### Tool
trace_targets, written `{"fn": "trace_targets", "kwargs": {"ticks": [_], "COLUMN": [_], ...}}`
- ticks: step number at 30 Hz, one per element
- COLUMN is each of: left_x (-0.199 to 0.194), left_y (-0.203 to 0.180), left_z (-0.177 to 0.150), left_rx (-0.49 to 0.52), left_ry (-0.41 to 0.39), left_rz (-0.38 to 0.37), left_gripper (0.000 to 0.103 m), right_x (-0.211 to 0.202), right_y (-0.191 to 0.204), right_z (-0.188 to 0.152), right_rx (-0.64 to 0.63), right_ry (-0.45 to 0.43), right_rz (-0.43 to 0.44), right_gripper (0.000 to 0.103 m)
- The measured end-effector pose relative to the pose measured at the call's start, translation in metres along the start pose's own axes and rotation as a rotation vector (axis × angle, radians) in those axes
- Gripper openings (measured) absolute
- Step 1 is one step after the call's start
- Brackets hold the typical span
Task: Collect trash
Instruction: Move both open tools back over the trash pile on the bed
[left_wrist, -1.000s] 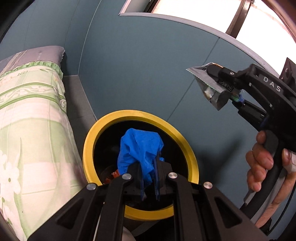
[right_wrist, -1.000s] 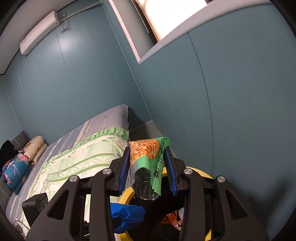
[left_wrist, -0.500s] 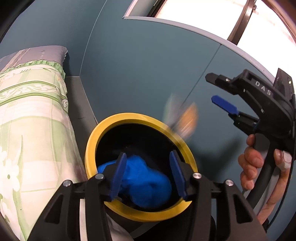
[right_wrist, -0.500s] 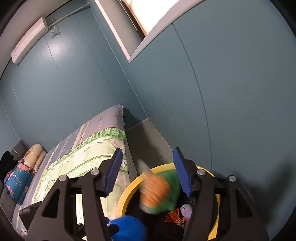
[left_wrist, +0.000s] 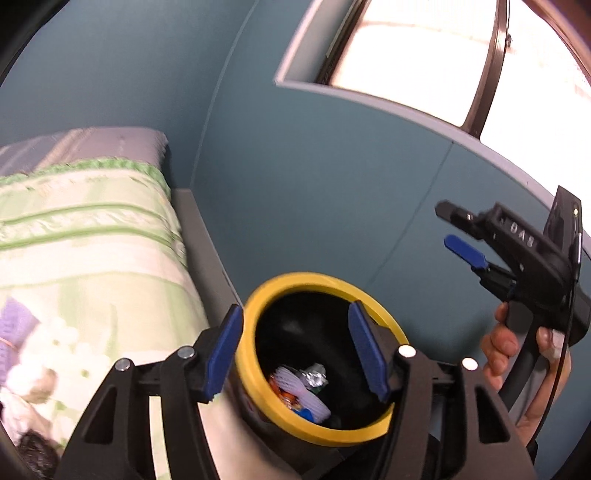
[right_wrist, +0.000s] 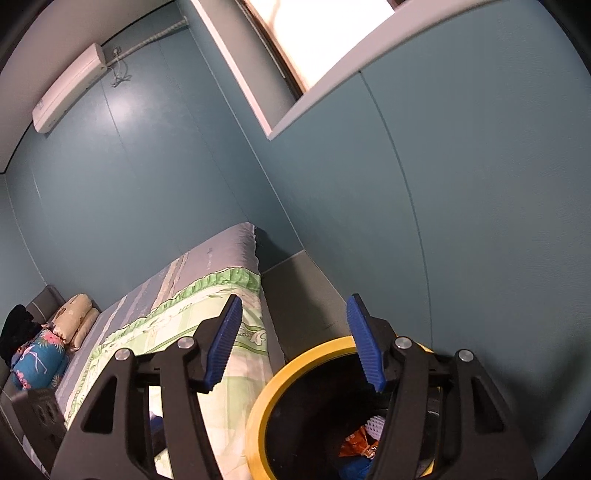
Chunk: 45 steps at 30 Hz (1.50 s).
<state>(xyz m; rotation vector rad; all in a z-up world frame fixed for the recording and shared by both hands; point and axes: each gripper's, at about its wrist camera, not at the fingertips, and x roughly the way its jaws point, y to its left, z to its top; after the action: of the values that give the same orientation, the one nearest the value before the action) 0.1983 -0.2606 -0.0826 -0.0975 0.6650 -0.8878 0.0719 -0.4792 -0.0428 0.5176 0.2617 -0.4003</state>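
Note:
A black trash bin with a yellow rim (left_wrist: 284, 284) stands on the floor between the bed and the wall; it also shows in the right wrist view (right_wrist: 266, 406). Mixed trash (left_wrist: 301, 387) lies at its bottom, with an orange wrapper (right_wrist: 354, 441) among it. My left gripper (left_wrist: 295, 350) is open and empty just above the rim. My right gripper (right_wrist: 293, 341) is open and empty above the bin's far edge; it also shows in the left wrist view (left_wrist: 456, 230), held by a hand to the right of the bin.
A bed with a green and white cover (left_wrist: 85, 251) lies close on the bin's left. The teal wall (left_wrist: 332, 177) stands right behind the bin, with a window (left_wrist: 424, 55) above. Pillows (right_wrist: 55, 339) lie at the bed's far end.
Both grippers opened. The blue glove fell from my left gripper and the snack wrapper from my right gripper into the bin. Both grippers have lifted and pulled back a little.

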Motion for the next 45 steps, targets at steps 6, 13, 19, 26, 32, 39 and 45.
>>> {"fn": "trace_targets", "kwargs": {"ticks": [6,13,19,26,32,39,45], "left_x": [-0.042,-0.095,-0.143,-0.192,-0.229,-0.26,-0.282], "left_y": [0.012,0.034,0.045,0.057,0.067,0.077,0.087], "left_z": [0.015,0.028,0.034,0.036,0.032,0.024,0.018], "left_rx": [0.003,-0.01,-0.009,-0.015,-0.013,-0.033,-0.056], "left_ry": [-0.08,-0.172,-0.254,-0.32,-0.354,-0.378,-0.385], "left_rz": [0.074,0.155,0.218,0.296,0.384,0.462,0.504], "left_gripper": [0.064,0.077,0.087,0.091,0.093,0.095,0.095], "right_x": [-0.012,-0.034,-0.052,-0.066,-0.076,-0.084,-0.089], "right_y": [0.024,0.059,0.085,0.123,0.152,0.182,0.204], "right_z": [-0.004,-0.005,-0.006,-0.009,-0.012,-0.022,-0.034], "right_rx": [-0.033,-0.073,-0.11,-0.172,-0.227,-0.283,-0.329], "right_ry": [-0.016,-0.047,-0.073,-0.087,-0.096,-0.091,-0.071], "right_rz": [0.04,0.098,0.14,0.184,0.239,0.291,0.336], "right_gripper": [0.057,0.062,0.067,0.068,0.07,0.073,0.073]}}
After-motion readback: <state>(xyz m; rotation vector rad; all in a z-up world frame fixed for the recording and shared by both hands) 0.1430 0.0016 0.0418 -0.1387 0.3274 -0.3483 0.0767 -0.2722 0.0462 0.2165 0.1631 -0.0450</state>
